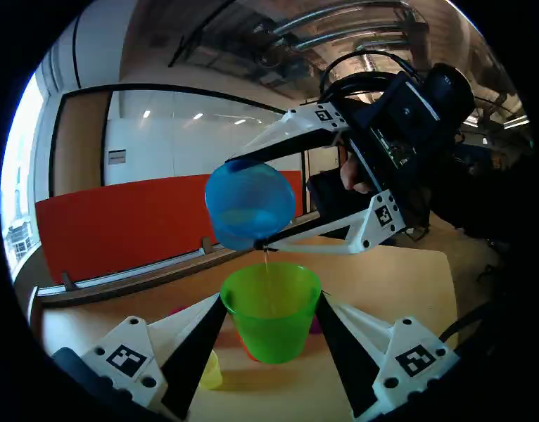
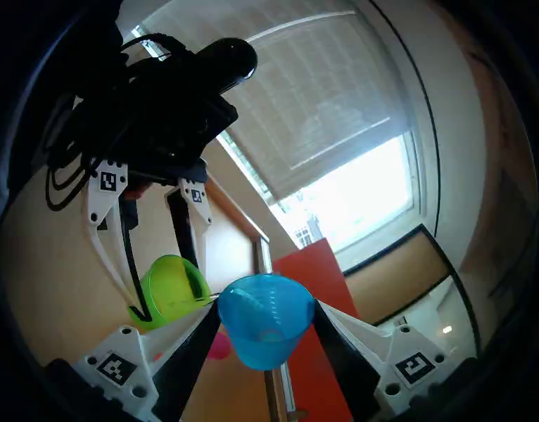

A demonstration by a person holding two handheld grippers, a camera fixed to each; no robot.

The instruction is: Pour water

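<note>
No text, brand, number or sign is legible. The only markings are black-and-white square coded tags [image 1: 125, 360], one on each finger of the left hand-held gripper [image 1: 271, 309] and of the right hand-held gripper [image 2: 266, 313]; their patterns hold no readable characters.

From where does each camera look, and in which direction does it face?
Left gripper view: rides the left gripper, level above the table, facing the green cup it grips and the tilted blue cup; a hand shows behind.
Right gripper view: rides the right gripper, rolled sideways, facing its blue cup and a window.
Shared: both cups, each other's gripper.
</note>
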